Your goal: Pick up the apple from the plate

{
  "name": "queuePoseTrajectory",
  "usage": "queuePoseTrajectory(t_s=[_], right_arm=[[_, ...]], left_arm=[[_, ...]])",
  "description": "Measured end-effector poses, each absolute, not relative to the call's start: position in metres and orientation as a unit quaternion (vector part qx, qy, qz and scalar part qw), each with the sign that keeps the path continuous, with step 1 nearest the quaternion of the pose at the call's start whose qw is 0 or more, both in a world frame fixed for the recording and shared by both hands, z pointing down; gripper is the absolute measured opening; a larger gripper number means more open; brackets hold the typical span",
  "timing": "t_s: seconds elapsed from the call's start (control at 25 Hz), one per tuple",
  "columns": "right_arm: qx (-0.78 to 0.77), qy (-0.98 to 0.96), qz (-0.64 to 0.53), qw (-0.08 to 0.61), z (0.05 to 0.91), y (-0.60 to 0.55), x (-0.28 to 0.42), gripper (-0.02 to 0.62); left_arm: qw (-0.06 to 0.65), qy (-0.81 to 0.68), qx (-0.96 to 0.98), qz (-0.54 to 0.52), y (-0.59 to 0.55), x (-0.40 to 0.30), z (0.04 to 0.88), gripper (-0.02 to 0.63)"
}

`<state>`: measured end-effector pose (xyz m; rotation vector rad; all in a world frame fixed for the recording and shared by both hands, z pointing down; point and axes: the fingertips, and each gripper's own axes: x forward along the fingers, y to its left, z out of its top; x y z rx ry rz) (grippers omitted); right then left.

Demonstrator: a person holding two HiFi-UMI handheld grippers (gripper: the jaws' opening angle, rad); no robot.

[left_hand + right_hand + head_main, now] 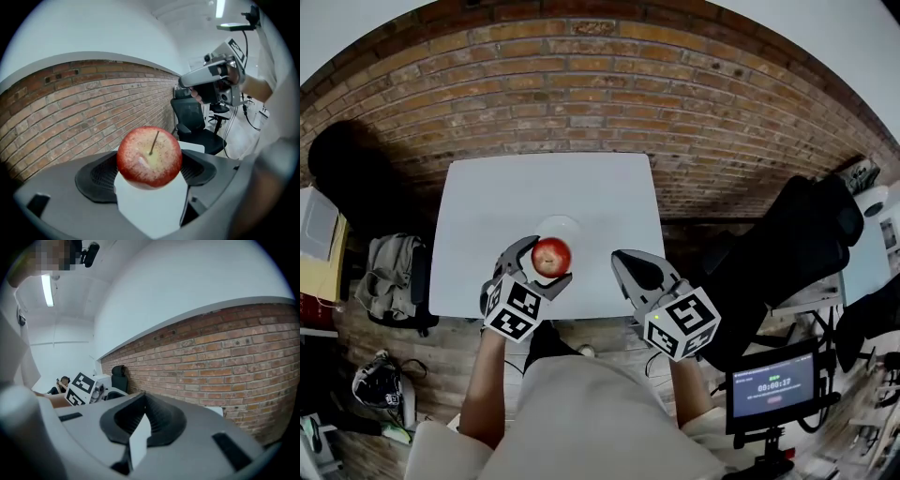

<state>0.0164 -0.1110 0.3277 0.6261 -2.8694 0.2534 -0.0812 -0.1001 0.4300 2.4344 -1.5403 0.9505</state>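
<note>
A red apple (551, 256) with its stem toward the camera (149, 157) sits between the jaws of my left gripper (546, 257), which is shut on it. The apple hangs over the near rim of a white plate (560, 225) on the white table (487, 216). I cannot tell whether it still touches the plate. The left gripper view hides the plate behind the apple. My right gripper (621, 259) hovers over the table's front right edge, jaws shut on nothing (143, 405). It also shows in the left gripper view as the right gripper (211, 77), apart from the apple.
A black office chair (797, 239) stands right of the table. A grey backpack (392, 277) lies on the floor at the left, with a yellow box (319, 244) beyond it. A small screen on a stand (773, 384) is at the lower right. A brick wall (581, 75) lies behind the table.
</note>
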Motion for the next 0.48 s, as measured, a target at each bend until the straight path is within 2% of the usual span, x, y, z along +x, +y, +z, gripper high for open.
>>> queuePoseTrajectory(t_s=[0.48], right_arm=[[0.202, -0.975, 0.038, 0.089, 0.292, -0.101, 0.017, 0.002]], left_arm=[[0.019, -0.559, 0.801, 0.214, -0.075, -0.075, 0.366, 0.408]])
